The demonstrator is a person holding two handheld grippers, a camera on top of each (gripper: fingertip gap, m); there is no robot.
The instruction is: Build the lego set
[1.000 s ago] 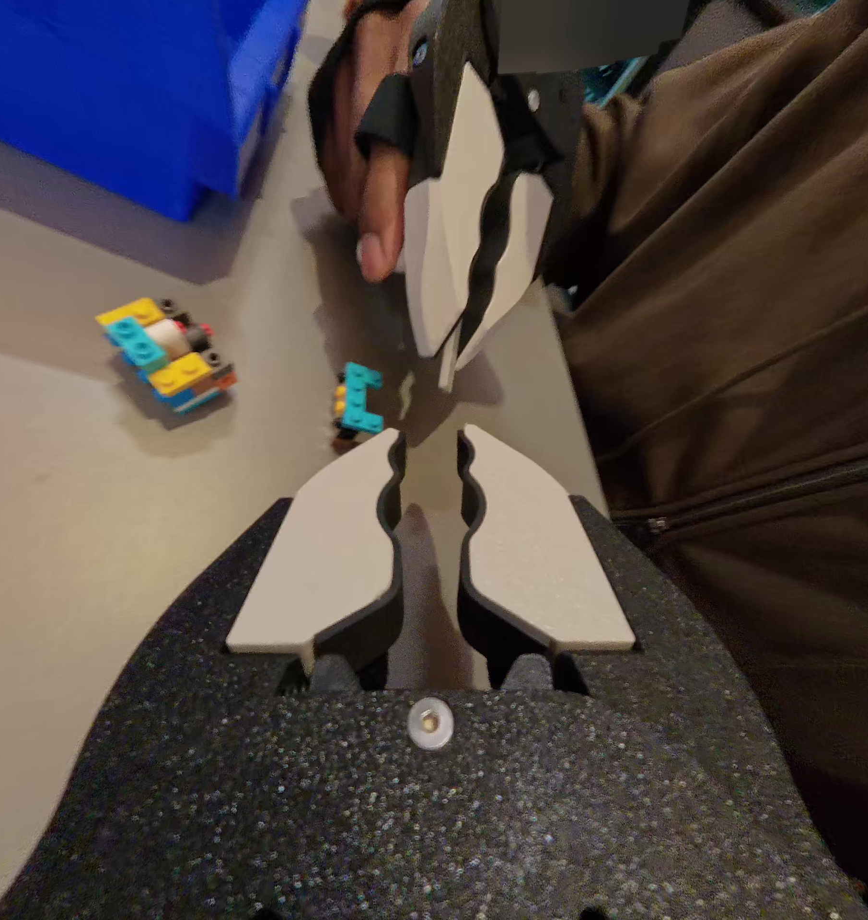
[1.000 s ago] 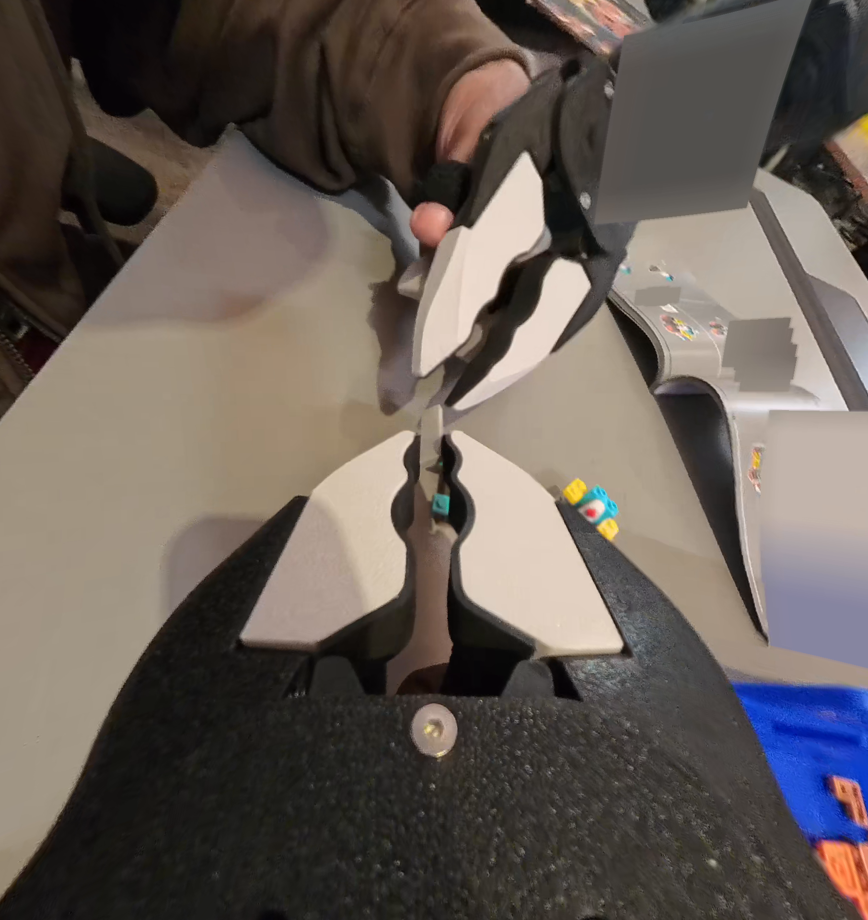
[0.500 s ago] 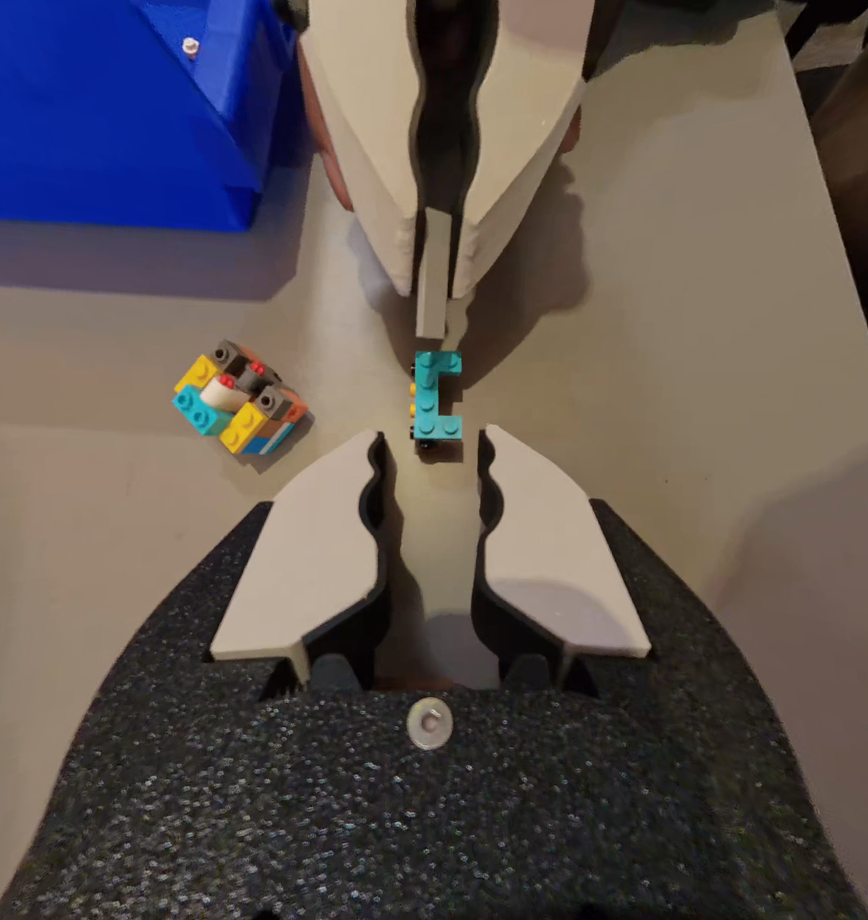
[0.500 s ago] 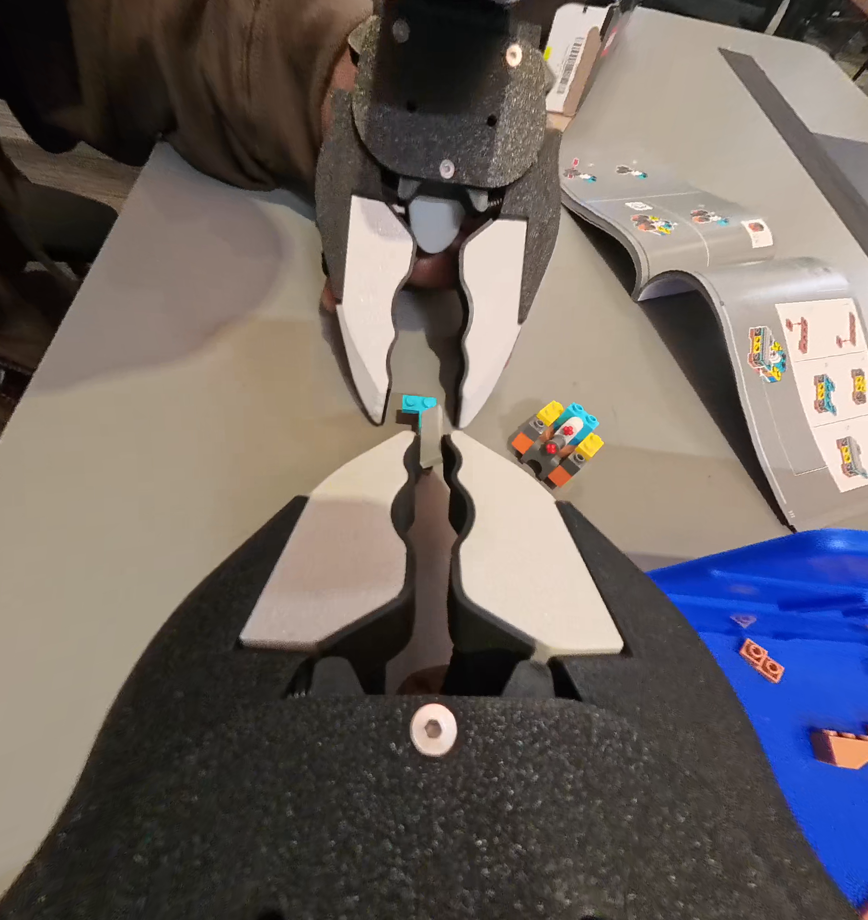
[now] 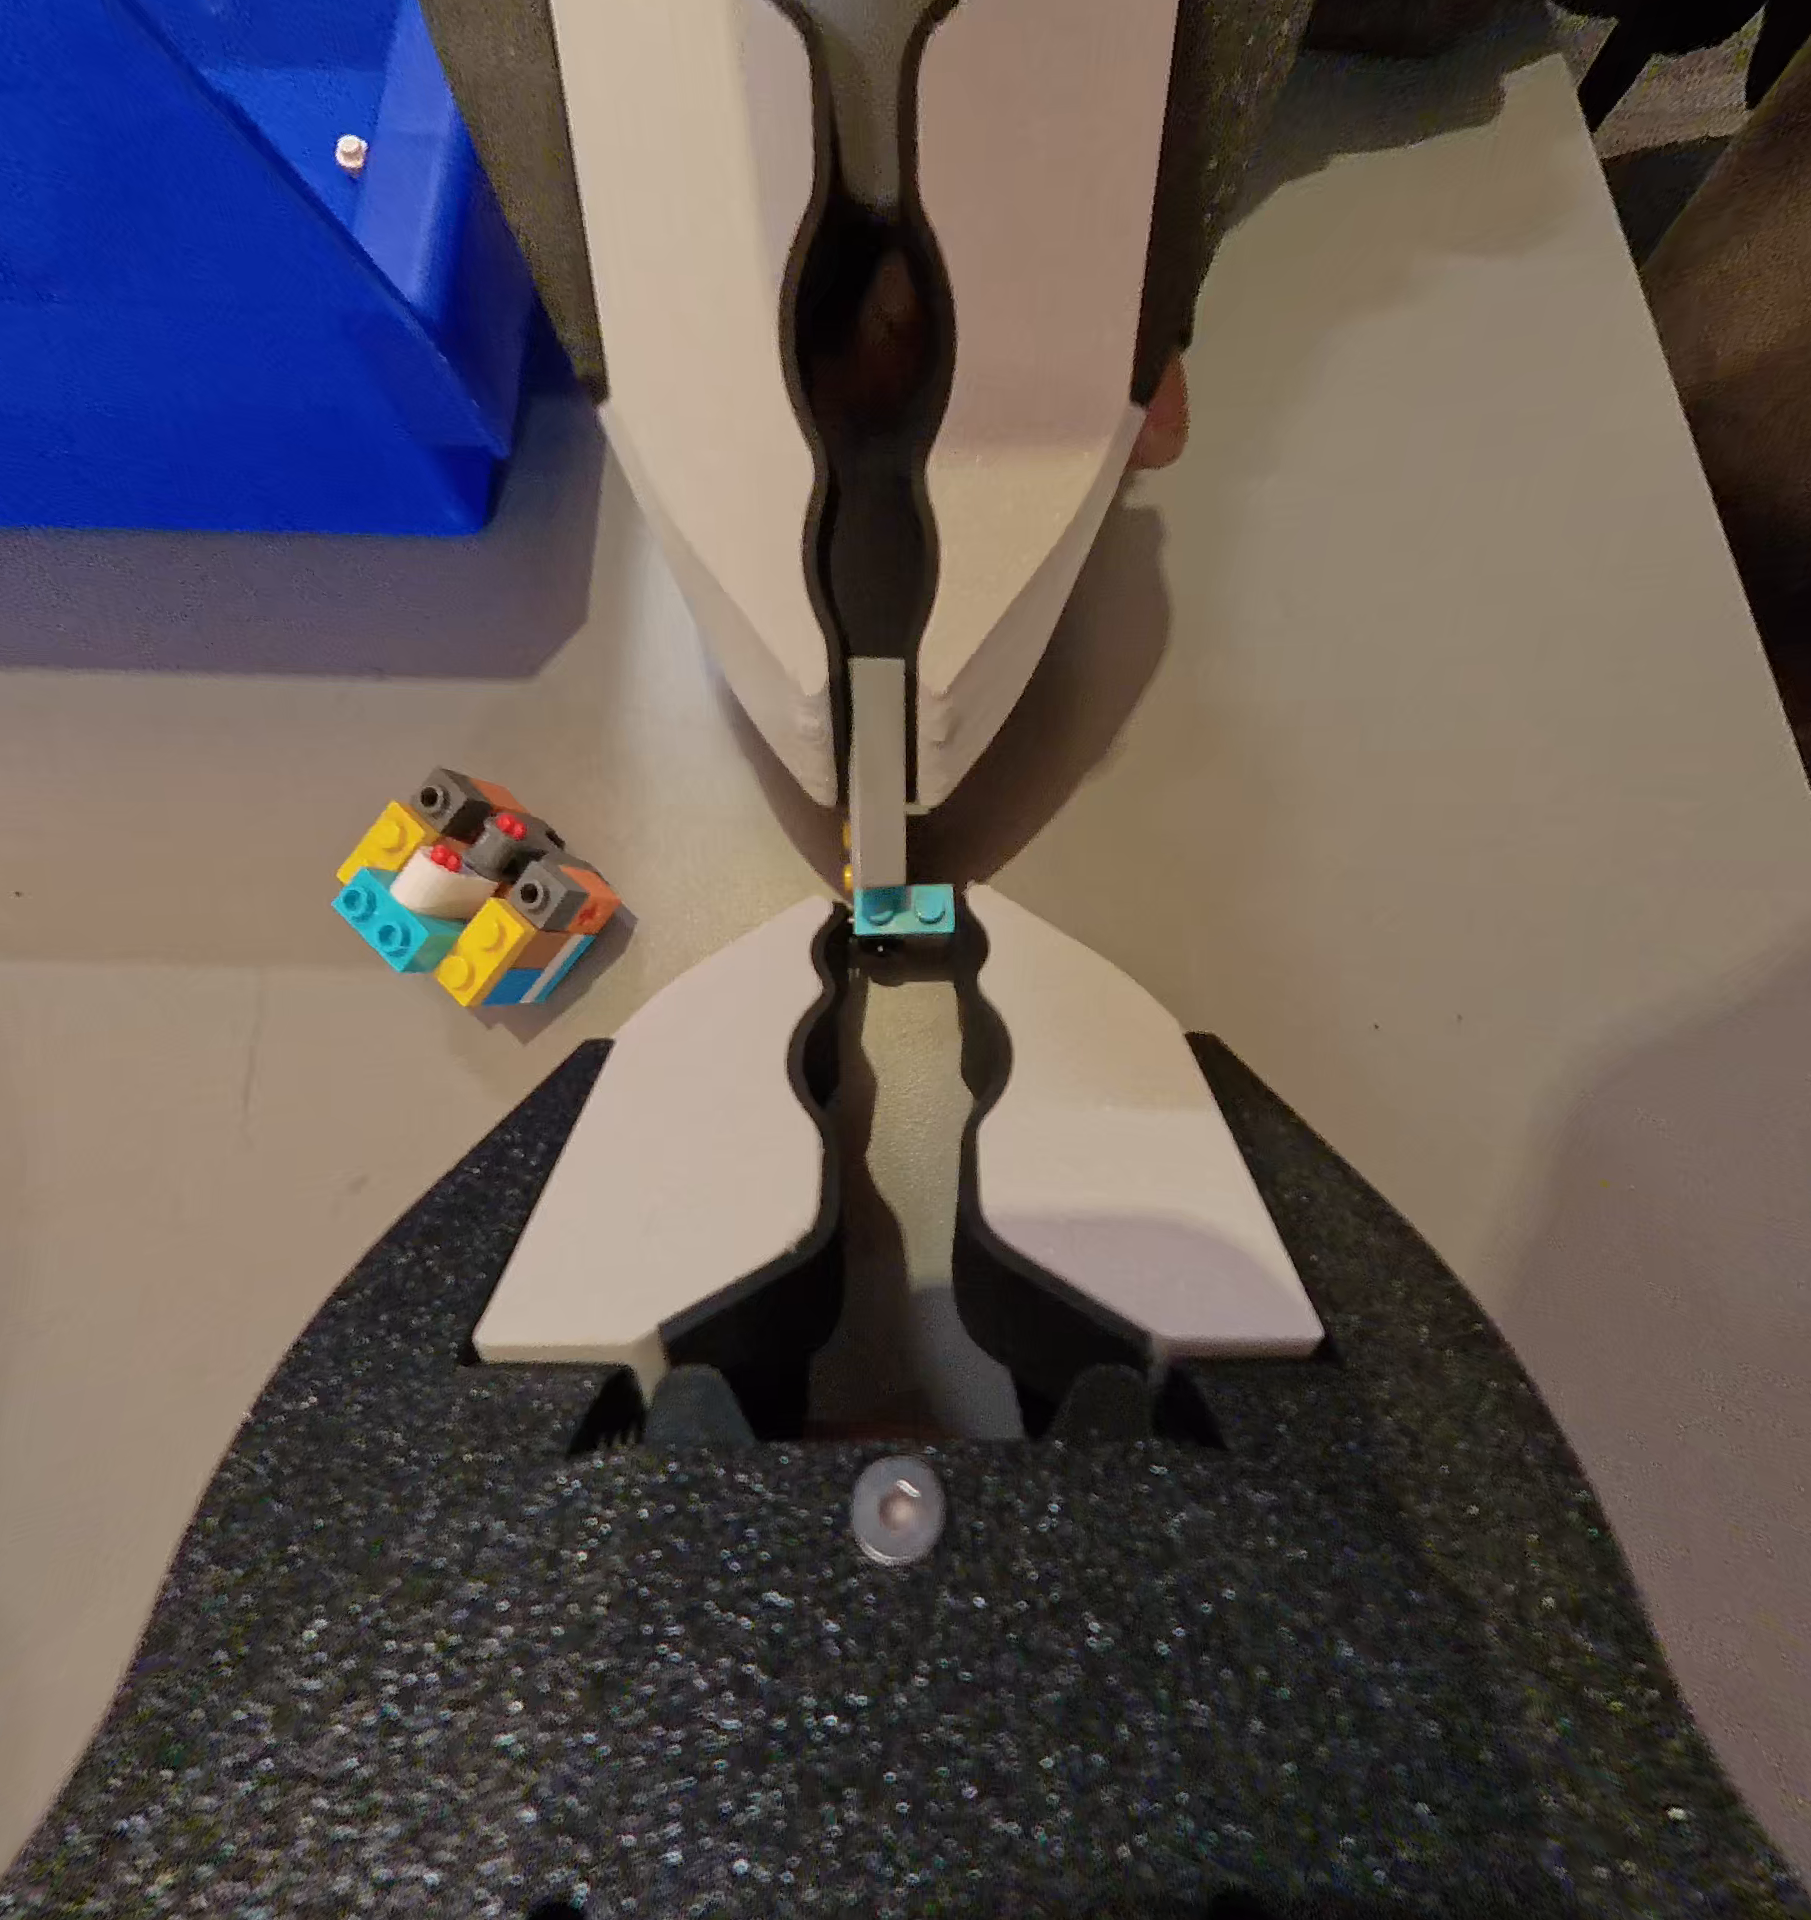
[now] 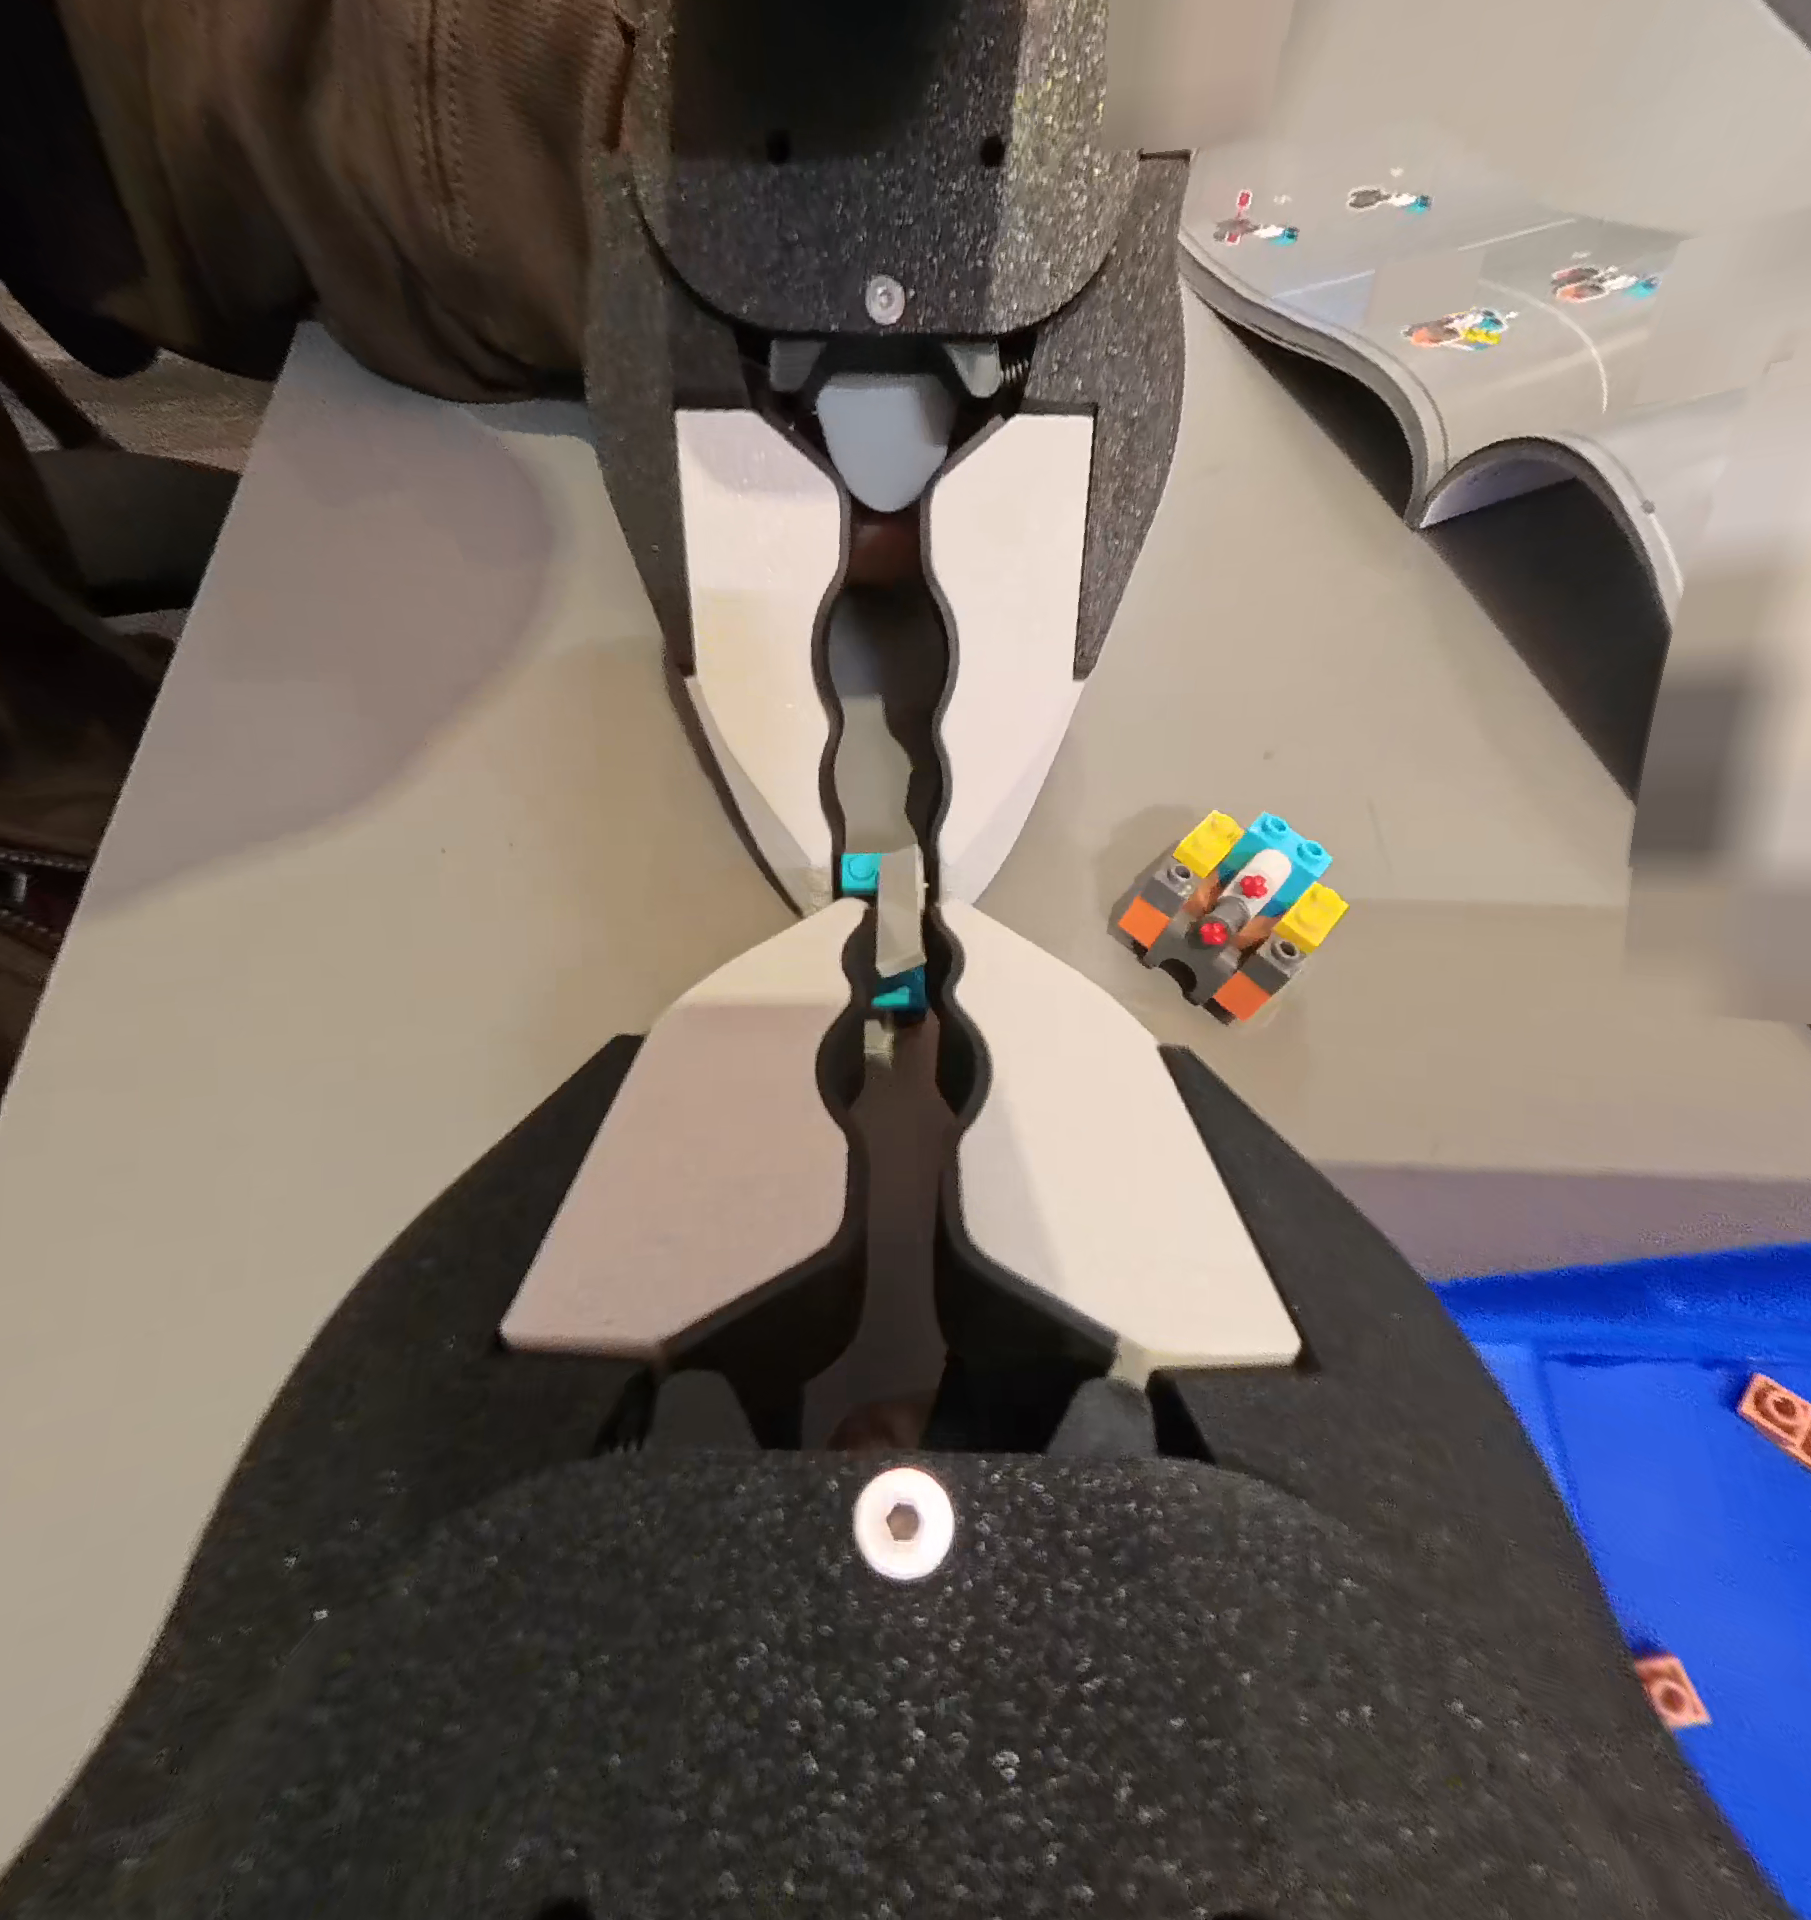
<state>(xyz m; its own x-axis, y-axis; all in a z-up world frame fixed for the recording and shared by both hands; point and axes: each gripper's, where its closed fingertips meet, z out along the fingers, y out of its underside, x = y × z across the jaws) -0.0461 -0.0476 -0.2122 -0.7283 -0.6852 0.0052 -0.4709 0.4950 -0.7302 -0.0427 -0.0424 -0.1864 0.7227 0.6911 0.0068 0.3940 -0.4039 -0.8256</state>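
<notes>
My left gripper (image 5: pixel 901 920) is closed around a small teal brick assembly (image 5: pixel 906 909) on the grey table (image 5: pixel 1400 831), with its tips at the assembly's sides. My right gripper (image 6: pixel 903 920) faces it tip to tip and is shut on a long grey plate (image 6: pixel 899 904). The plate's end rests on the teal assembly (image 6: pixel 861 871). In the left wrist view the grey plate (image 5: pixel 877 769) sticks out from the right gripper (image 5: pixel 877 812) down to the teal piece. Small yellow studs show at the assembly's left side. Its lower part is hidden.
A small multicoloured build (image 5: pixel 475 904) sits on the table, also in the right wrist view (image 6: pixel 1233 914). A blue bin (image 6: pixel 1659 1507) holds orange-brown bricks (image 6: pixel 1800 1429). An open instruction booklet (image 6: pixel 1452 312) lies beyond. A person's brown sleeve (image 6: pixel 361 187) is close. The tips of both grippers are at nearly the same place.
My left gripper moved up to the teal assembly and its fingers narrowed around it. My right gripper came closer and brought the grey plate's end onto the assembly.
</notes>
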